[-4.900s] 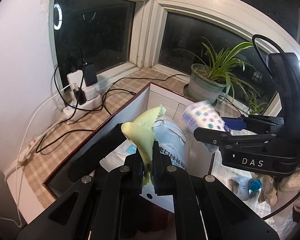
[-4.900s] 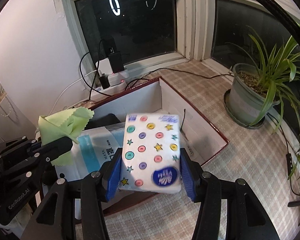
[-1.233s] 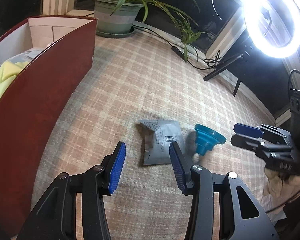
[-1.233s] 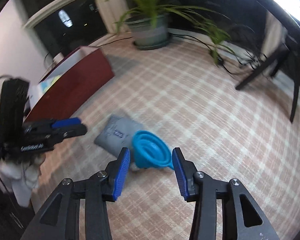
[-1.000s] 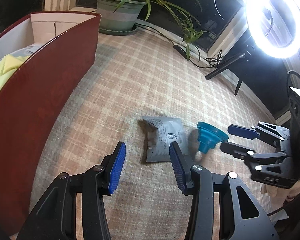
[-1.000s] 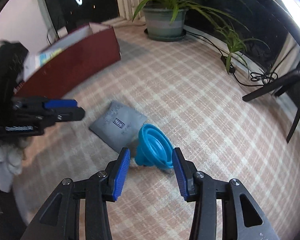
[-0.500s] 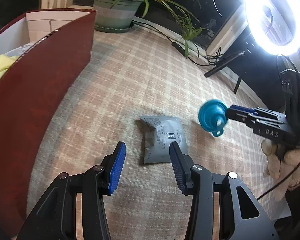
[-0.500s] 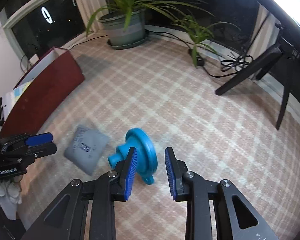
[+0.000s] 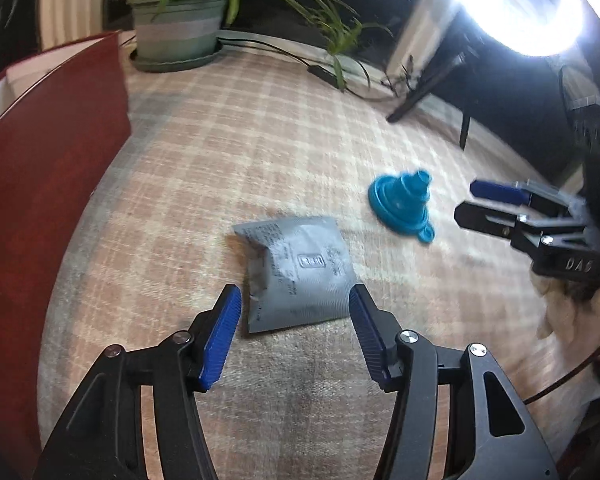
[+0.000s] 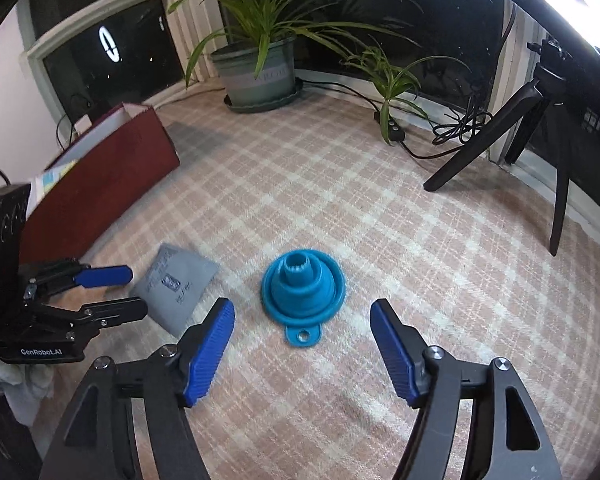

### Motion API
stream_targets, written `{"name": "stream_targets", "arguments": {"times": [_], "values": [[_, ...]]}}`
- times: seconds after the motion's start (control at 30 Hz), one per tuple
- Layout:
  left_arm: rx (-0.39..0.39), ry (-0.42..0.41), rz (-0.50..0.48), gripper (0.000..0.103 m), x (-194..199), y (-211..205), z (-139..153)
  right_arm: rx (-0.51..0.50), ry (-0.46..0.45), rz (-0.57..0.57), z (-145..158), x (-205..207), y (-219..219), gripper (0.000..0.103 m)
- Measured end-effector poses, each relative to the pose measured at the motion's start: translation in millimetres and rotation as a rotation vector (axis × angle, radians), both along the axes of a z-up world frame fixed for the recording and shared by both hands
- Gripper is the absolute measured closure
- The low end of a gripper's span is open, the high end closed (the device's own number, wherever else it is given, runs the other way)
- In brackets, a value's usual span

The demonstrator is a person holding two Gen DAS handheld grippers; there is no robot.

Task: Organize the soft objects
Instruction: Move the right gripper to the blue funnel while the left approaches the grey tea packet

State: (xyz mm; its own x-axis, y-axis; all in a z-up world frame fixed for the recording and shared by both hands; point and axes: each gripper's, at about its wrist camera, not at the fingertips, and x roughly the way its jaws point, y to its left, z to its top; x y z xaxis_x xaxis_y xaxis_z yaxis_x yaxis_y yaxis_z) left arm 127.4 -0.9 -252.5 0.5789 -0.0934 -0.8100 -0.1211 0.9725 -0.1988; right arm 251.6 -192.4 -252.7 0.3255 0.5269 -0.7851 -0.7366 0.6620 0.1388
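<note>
Jaws of the left gripper [image 9: 294, 334] are opening in the left wrist view, blue pads wide apart with nothing pressed between them; the grey foil pouch [image 9: 298, 272] lies flat on the checked surface [image 9: 228, 152] just beyond the tips, its near edge roughly level with them. Farther right sits the blue collapsible funnel [image 9: 400, 206], blurred, and beyond it the right gripper [image 9: 496, 204]. A dark red box [image 9: 40, 184] stands along the left; a potted plant [image 9: 176, 28] sits at the far edge.

From the right wrist view, the right gripper [image 10: 302, 344] is also opening its jaws and holds nothing. The funnel [image 10: 303, 290] rests wide rim down on the surface just past the pads, its tab pointing near. The pouch [image 10: 176, 284] lies to its left, beside the left gripper [image 10: 108, 292]; the box [image 10: 100, 176] is far left.

Risks as I judge them: the pouch is thin and flat, so the pads may slide over it or only pinch a crease; the funnel may fold or squirt out under a squeeze; the two grippers work close together and could collide.
</note>
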Motion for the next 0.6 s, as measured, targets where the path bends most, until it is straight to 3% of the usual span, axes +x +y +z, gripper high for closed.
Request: {"name": "stream_targets", "arguments": {"times": [0.17,0.3,0.5,0.6], "values": [[0.195,0.031,-0.122,0.047,0,-21,-8,0.001,0.014,-0.004,-5,-1,-4,0.036],[0.321,0.03,-0.169,0.036,1,-27,-10,0.005,0.025,-0.013,-7,1,-6,0.036],[0.345,0.014,-0.143,0.037,21,-24,-11,0.016,0.029,-0.026,-5,3,-8,0.036],[0.313,0.01,-0.106,0.037,34,-22,-10,0.016,0.029,-0.028,-6,4,-9,0.036]]}}
